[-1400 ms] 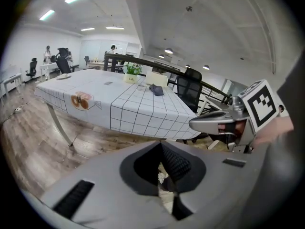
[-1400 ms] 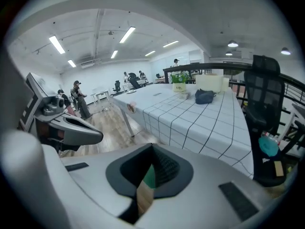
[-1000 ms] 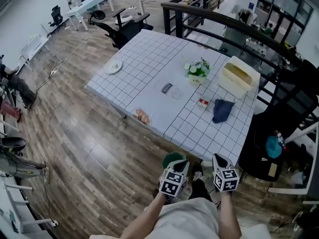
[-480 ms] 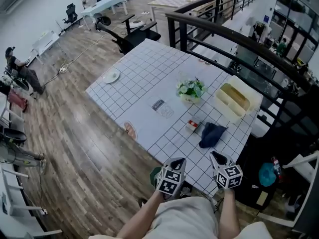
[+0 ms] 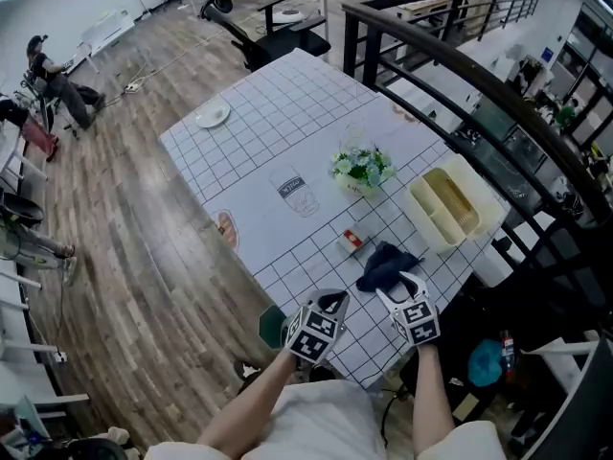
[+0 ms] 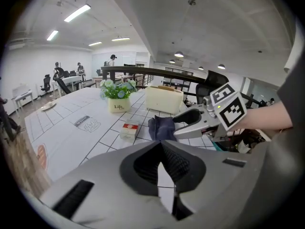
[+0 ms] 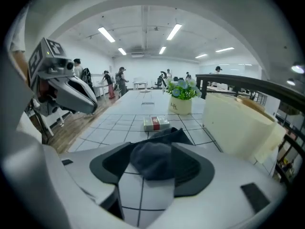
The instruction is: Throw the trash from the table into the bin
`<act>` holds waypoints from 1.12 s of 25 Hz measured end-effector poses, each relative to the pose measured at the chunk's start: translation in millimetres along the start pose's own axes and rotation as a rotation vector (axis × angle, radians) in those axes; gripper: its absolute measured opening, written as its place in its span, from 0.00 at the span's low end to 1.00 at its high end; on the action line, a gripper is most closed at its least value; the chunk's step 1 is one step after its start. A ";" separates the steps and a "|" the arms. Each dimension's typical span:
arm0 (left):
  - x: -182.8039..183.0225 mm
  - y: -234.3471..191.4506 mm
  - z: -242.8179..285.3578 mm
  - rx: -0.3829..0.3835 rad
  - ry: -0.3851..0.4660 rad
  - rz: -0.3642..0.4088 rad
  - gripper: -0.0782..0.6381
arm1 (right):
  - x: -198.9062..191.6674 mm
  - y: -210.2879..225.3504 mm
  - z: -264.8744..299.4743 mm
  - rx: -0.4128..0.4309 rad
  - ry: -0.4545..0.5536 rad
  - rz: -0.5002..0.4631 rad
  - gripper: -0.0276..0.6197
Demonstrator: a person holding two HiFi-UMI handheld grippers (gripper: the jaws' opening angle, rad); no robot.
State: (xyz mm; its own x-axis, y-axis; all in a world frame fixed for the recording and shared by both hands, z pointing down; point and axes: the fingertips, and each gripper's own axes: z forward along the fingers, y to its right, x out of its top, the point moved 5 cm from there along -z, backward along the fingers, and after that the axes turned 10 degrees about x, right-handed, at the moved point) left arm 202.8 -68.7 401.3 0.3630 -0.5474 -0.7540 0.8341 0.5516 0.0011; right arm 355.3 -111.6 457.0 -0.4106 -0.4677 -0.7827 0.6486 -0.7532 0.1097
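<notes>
Both tongs have advanced from over the floor by the green bin [image 5: 272, 326] to the near corner of the table [image 5: 259, 142], and the flower pot [image 5: 359, 171] now sits closer in the head view.

Right tongs [image 5: 396, 286]: jaws apart, having just been opening. The crumpled dark blue cloth [image 5: 383, 266] lies between their tips, not clamped.

Left tongs [image 5: 333, 302]: jaws together, nothing between them. They hang over the table edge, on the person's side of the flower pot.

Location of items: the cloth rests on the table on the near side of the flower pot, towards the person. A small red-and-white box [image 5: 352, 241] lies between the pot and the cloth. The bin stands on the floor past the table edge, further from the pot on that same near side.

Handling assessment: the cloth appears soft, limp and light. It should sag and trail once lifted, and it offers no firm edge. The recommended hold is on the raised bunched fold [image 7: 155, 159] nearest the right tongs, taken deep so that several layers are caught. The box looks light and stiff but crushable, and is best gripped across its narrow sides.
</notes>
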 end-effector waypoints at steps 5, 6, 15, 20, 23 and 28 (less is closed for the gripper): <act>-14.8 -0.6 -4.9 0.023 -0.033 -0.113 0.14 | 2.3 16.7 32.6 0.053 -0.120 -0.104 0.80; -18.0 -2.2 -7.1 0.028 -0.039 -0.119 0.14 | -0.2 20.8 39.8 0.057 -0.140 -0.112 0.80; -39.1 -20.4 -25.1 0.080 -0.043 -0.185 0.14 | -18.7 31.7 65.3 0.053 -0.153 0.004 0.75; -47.2 -23.3 -32.6 0.085 -0.013 -0.212 0.14 | -20.6 20.3 61.6 0.022 -0.155 0.014 0.57; -57.0 -27.0 -40.3 0.086 -0.010 -0.220 0.14 | -23.0 8.0 60.1 -0.024 -0.142 0.039 0.41; -65.8 -41.2 -57.6 0.091 0.028 -0.246 0.14 | -30.6 -20.0 57.0 -0.083 -0.156 0.118 0.30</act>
State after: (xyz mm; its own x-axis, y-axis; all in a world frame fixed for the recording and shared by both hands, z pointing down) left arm 120.6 -19.1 412.9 0.1338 -0.6401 -0.7566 0.9304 0.3441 -0.1265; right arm 318.4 -108.7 513.6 -0.4191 -0.6213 -0.6621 0.7458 -0.6514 0.1392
